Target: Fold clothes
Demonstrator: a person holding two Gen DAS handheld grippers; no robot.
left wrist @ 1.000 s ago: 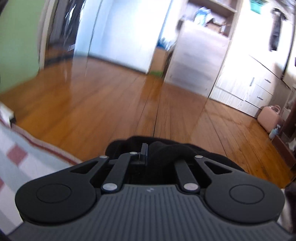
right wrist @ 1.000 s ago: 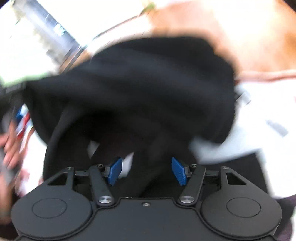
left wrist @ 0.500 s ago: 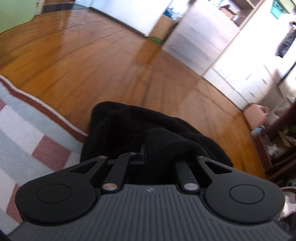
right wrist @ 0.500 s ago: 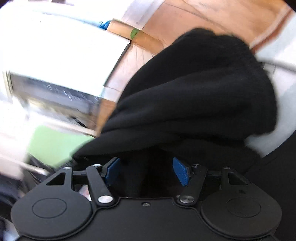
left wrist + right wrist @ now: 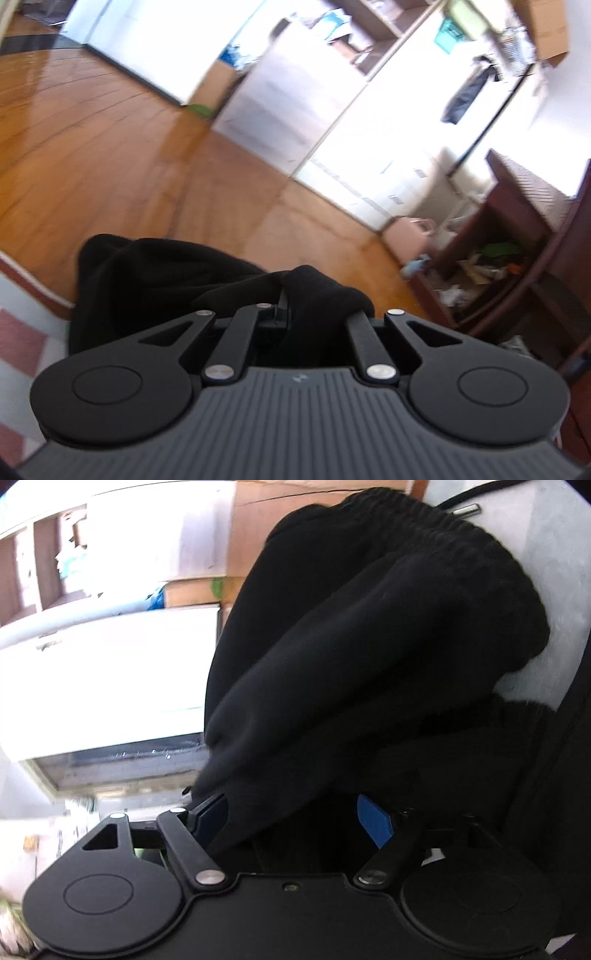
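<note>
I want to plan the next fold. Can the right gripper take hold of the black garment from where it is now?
Probably yes. The black garment already lies between the right gripper's jaws, which are opening, and nothing blocks it. The left gripper is shut on the same cloth.

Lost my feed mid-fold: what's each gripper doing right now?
Left gripper: shut on the black garment.
Right gripper: jaws opening, garment between them, pads not pressing it.
</note>
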